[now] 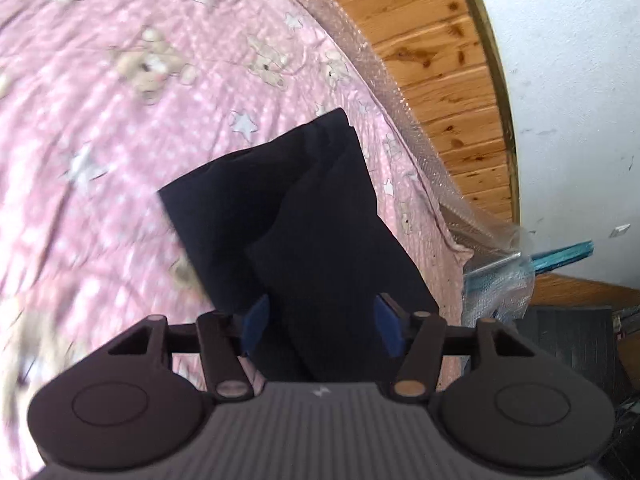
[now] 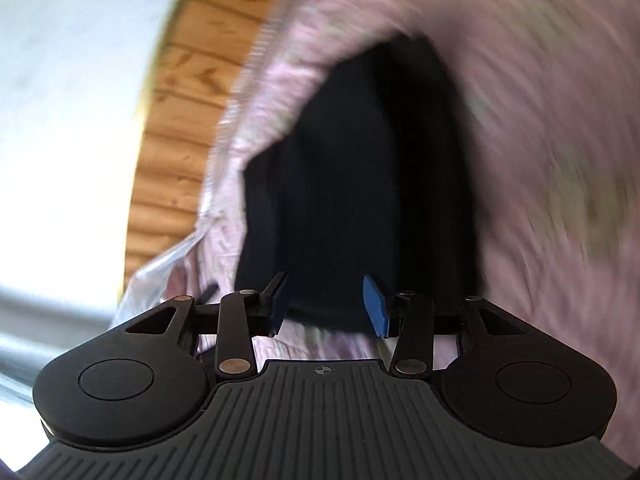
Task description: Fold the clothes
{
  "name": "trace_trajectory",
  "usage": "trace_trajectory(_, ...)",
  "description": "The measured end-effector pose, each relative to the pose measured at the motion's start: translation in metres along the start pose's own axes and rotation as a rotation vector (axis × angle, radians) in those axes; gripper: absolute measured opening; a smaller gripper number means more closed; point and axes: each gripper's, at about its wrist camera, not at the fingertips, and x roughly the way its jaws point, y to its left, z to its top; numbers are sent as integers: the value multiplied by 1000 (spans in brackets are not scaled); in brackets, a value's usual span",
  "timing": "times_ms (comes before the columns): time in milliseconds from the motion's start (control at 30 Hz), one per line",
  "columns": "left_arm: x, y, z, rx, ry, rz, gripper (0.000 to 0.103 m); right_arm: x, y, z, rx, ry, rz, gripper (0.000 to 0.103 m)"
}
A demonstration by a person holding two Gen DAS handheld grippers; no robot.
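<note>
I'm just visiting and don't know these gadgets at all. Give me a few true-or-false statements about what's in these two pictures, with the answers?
1. The dark garment lies on a pink bedsheet. True.
2. The sheet is plain, with no pattern. False: it shows teddy bears and white stars.
3. The right gripper has its blue pads apart. True.
4. The left gripper is clamped tightly shut. False: its pads stand apart, with dark cloth between them.
5. The panelling beyond the bed is blue metal. False: it is brown wood.
</note>
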Motion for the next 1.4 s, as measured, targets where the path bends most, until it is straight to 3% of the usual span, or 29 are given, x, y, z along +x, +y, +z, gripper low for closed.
trace_trajectory(133,15,1,6,-5,1,26,54,24,-19,-5,108,15,13,50)
trace_trajectory(200,16,8,2,-26,5,37,41,33,-25,-4,148,5,3,51)
trace_trajectory(233,14,12,2,-31,3,39,25,34,-26,-3,166,-3,9,51)
trace_trajectory(267,12,15,1,-34,0,39,19,36,-28,-2,184,-12,15,51)
trace_trajectory(333,6,19,-1,-39,-6,36,20,35,-27,0,196,-17,19,51)
trace_trajectory(400,-2,18,-4,-24,-16,37,22,31,-25,1,197,-21,15,57)
trace_trajectory(533,-4,17,-6,-23,-17,20,52,18,-31,-2,211,-45,-12,63)
trace_trajectory(633,1,16,-4,-23,-23,17,47,28,-37,-1,205,-19,-13,62)
trace_trajectory(700,3,15,-2,-14,-22,5,24,42,-31,4,168,-13,8,55)
trace_trajectory(733,1,14,-2,1,-23,-1,7,47,-25,7,132,-12,3,26)
trace_trajectory(767,-3,13,-3,15,-28,-3,5,48,-18,9,80,-10,-8,5)
trace_trajectory(933,-13,24,-17,24,17,22,6,38,-2,-3,-61,21,-129,4)
trace_trajectory(1100,-13,34,-18,12,11,20,21,47,-15,-6,-62,23,-161,7)
trace_trajectory(1167,-26,24,-14,66,-9,37,52,42,-6,-1,-106,30,-172,29)
trace_trajectory(1200,-35,18,-10,110,-35,55,58,38,-2,2,-137,24,-184,33)
trace_trajectory(1233,-44,11,-6,157,-65,76,67,31,5,6,-182,0,-205,44)
trace_trajectory(1267,-42,8,-4,185,-62,86,75,23,10,11,-226,-32,-228,59)
trace_trajectory(1300,-38,6,-1,208,-51,94,79,14,13,16,-262,-80,-252,66)
trace_trajectory(1367,-29,2,3,254,-30,111,91,14,11,29,-272,-125,-269,90)
trace_trajectory(1400,-25,0,6,277,-20,119,92,16,8,36,-267,-135,-271,90)
